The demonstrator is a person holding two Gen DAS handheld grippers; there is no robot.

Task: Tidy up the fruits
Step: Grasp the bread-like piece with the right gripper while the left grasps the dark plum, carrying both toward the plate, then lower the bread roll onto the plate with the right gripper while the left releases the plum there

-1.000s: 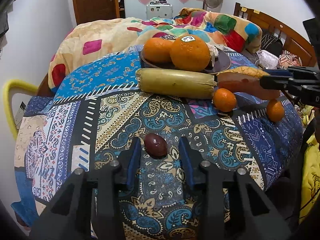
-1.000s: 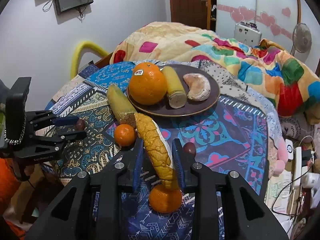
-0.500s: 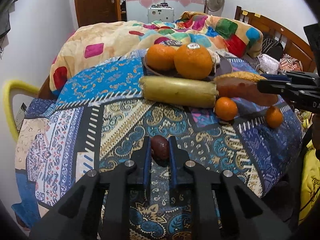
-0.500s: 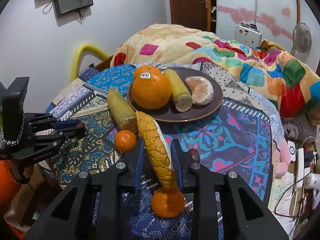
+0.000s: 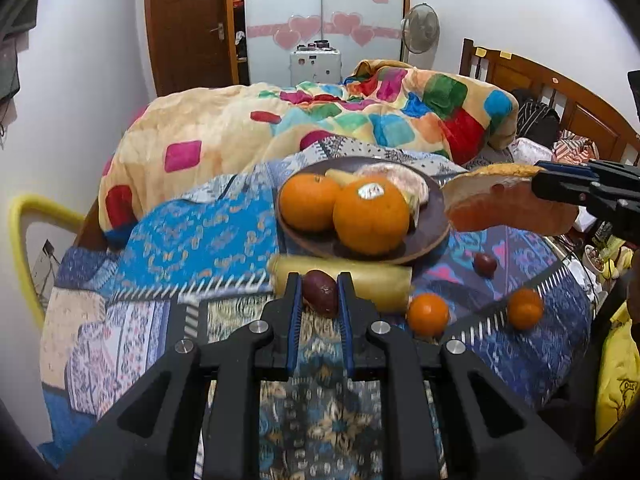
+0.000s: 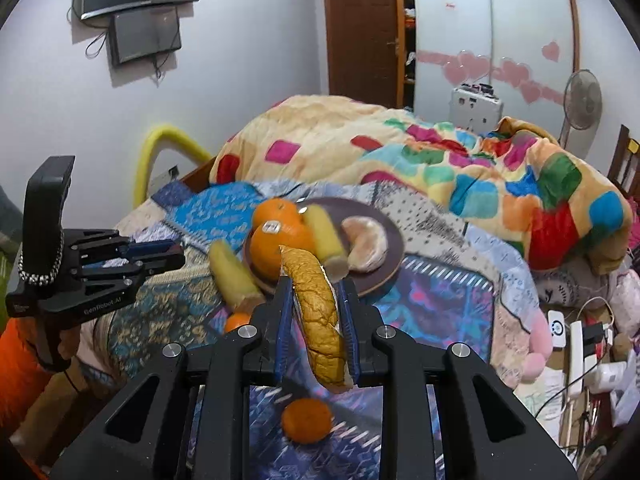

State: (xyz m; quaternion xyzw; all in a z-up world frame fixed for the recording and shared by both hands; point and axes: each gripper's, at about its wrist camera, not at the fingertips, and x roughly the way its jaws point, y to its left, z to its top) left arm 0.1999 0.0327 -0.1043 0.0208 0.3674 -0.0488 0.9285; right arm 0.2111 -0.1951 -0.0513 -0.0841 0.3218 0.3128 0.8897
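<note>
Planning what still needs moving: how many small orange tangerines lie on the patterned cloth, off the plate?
2. One small orange tangerine lies beside the yellow banana piece; the other lies nearer the cloth's right edge. More may be hidden behind the grippers.

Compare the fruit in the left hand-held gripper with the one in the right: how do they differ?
The dark purple fruit in the left hand-held gripper is small, round and smooth; the melon slice in the right hand-held gripper is long, curved and rough-skinned. The purple fruit is whole; the slice is cut, showing orange flesh in the left view. The purple fruit barely fills the jaws; the slice sticks out past both ends. Both are clamped and off the cloth.
</note>
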